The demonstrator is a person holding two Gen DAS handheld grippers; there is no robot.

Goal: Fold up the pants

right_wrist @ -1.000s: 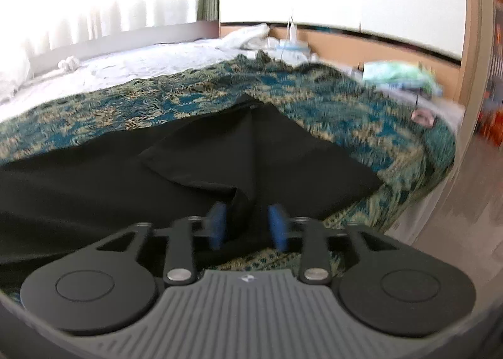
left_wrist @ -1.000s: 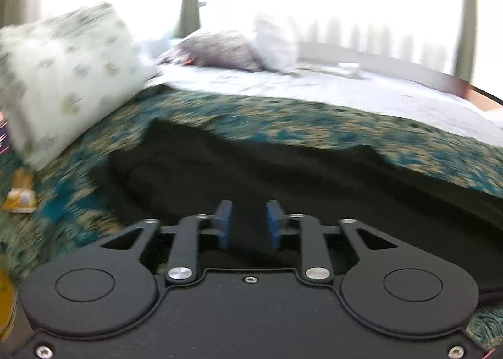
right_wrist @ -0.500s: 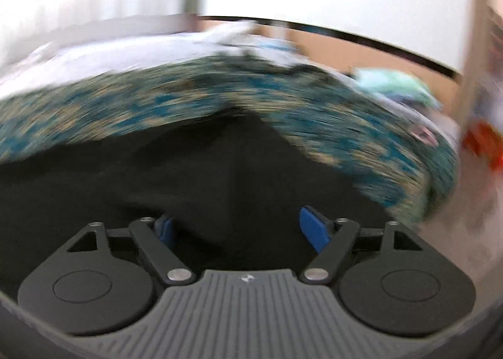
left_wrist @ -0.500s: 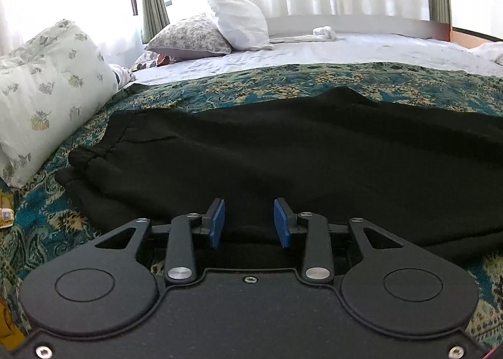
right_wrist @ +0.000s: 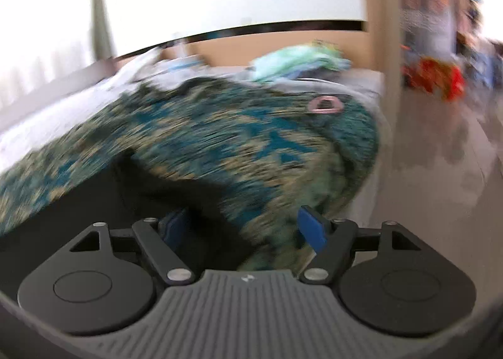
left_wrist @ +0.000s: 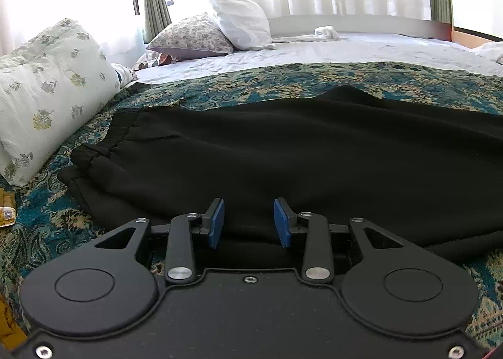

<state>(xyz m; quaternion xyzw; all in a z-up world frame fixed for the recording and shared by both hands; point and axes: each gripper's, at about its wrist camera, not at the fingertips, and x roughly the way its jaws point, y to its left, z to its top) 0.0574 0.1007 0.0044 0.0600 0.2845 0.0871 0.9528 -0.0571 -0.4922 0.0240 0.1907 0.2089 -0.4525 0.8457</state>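
Observation:
Black pants [left_wrist: 298, 151] lie spread across a teal and gold patterned bedspread [left_wrist: 283, 79], waistband toward the left pillow. My left gripper [left_wrist: 248, 222] is open and empty, its blue pads just above the near edge of the pants. In the blurred right wrist view, the leg end of the pants [right_wrist: 132, 198] lies at lower left. My right gripper [right_wrist: 242, 227] is wide open and empty over the leg hem and the bedspread [right_wrist: 251, 139].
A floral pillow [left_wrist: 47, 89] lies at left, with two more pillows [left_wrist: 213, 29] at the back by the curtains. A white sheet [left_wrist: 361, 48] covers the far bed. A pink ring object [right_wrist: 325, 105] and light green cloth [right_wrist: 298, 60] sit near the bed's corner; floor at right.
My left gripper has opened wider and steadied over the pants' near edge. My right gripper has opened wide and swung right, toward the bed corner; its view is motion-blurred.

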